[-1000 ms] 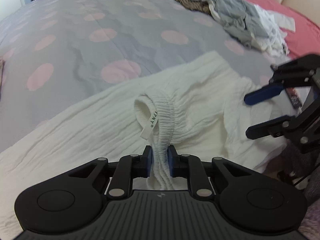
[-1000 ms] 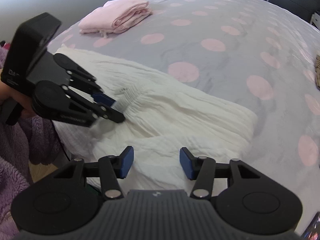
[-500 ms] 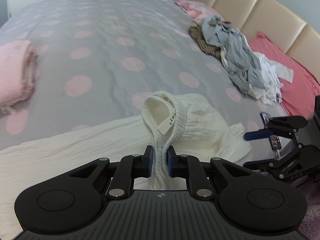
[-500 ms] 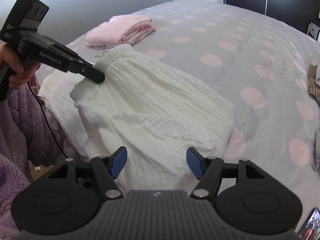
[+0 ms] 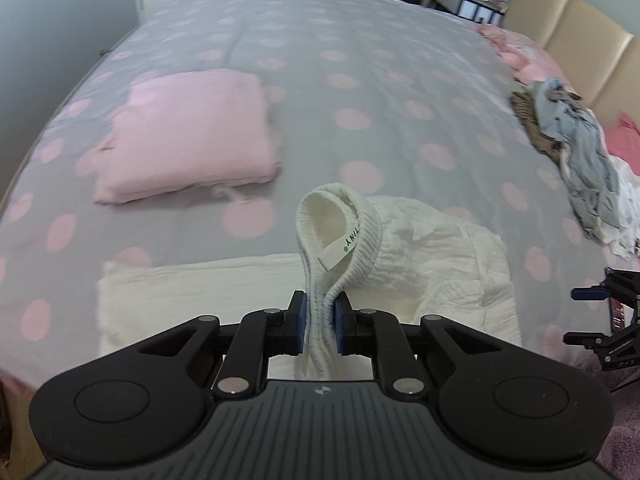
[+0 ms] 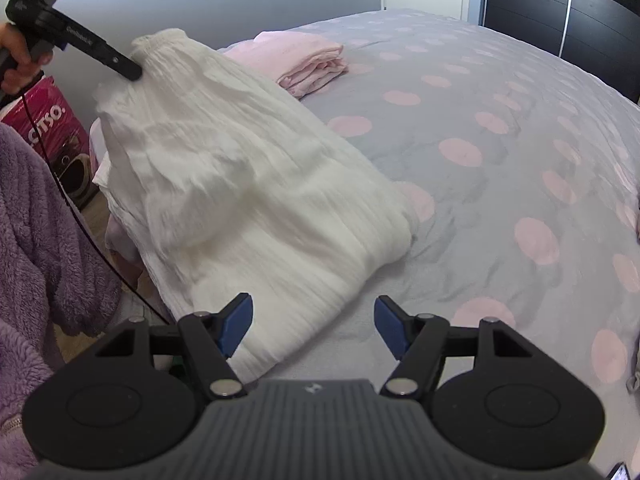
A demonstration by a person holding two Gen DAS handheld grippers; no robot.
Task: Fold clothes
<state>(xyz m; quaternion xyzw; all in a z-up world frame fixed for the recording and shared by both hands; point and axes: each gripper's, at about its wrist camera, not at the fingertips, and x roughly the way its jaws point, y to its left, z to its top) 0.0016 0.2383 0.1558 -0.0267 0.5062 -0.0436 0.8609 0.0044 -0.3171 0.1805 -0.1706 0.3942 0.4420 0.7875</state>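
Note:
A white crinkled garment with a ribbed elastic waistband lies at the near edge of the bed. My left gripper is shut on the waistband and holds it lifted, so the cloth slopes down from it to the bed. In the right wrist view the left gripper is at the upper left, a hand behind it. My right gripper stands open over the garment's lower corner with nothing between its pads. In the left wrist view the right gripper shows at the right edge.
A folded pink garment lies on the grey bedspread with pink dots. A heap of unfolded clothes sits by the beige headboard. A purple fleece sleeve and a red bag are at the left.
The left gripper has risen and swung toward the folded pink garment, pulling the waistband up and over the rest of the cloth. The right gripper's jaws have widened and it has drawn back a little.

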